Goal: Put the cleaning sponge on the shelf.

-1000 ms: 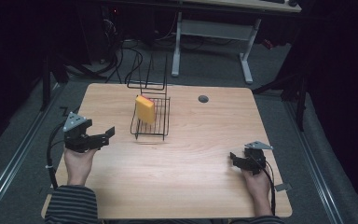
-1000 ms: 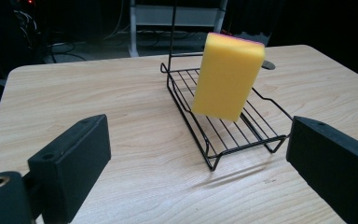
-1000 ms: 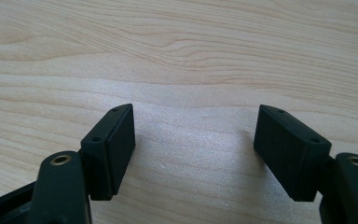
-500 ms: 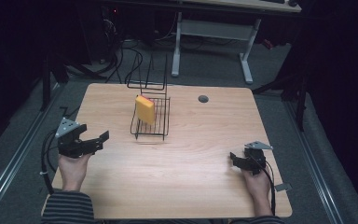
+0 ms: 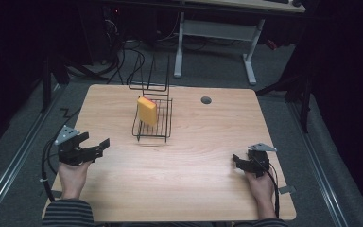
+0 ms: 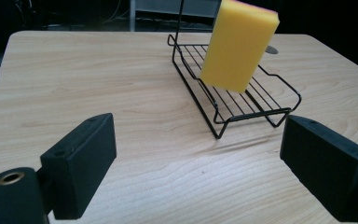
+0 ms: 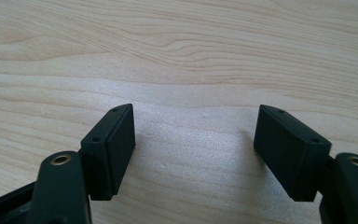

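Note:
A yellow sponge (image 5: 147, 111) stands on edge in a black wire rack (image 5: 153, 130) at the middle back of the wooden table (image 5: 194, 179). My left gripper (image 5: 101, 149) hovers low at the table's left side and points toward the rack. In the left gripper view the sponge (image 6: 237, 46) and rack (image 6: 251, 116) lie ahead of the left gripper (image 6: 193, 154). Its jaws have just been closing, stand apart, and nothing is between them. My right gripper (image 5: 237, 162) rests at the right front, open over bare wood (image 7: 196, 126).
A round cable hole (image 5: 206, 100) sits in the tabletop right of the rack. A white desk frame (image 5: 250, 56) and loose cables (image 5: 127, 56) stand on the dark floor behind the table. Bare wood lies between the two hands.
My left hand has sunk and drawn back toward the near left corner, and its jaws stand closer together. The right hand, sponge and rack have stayed put.

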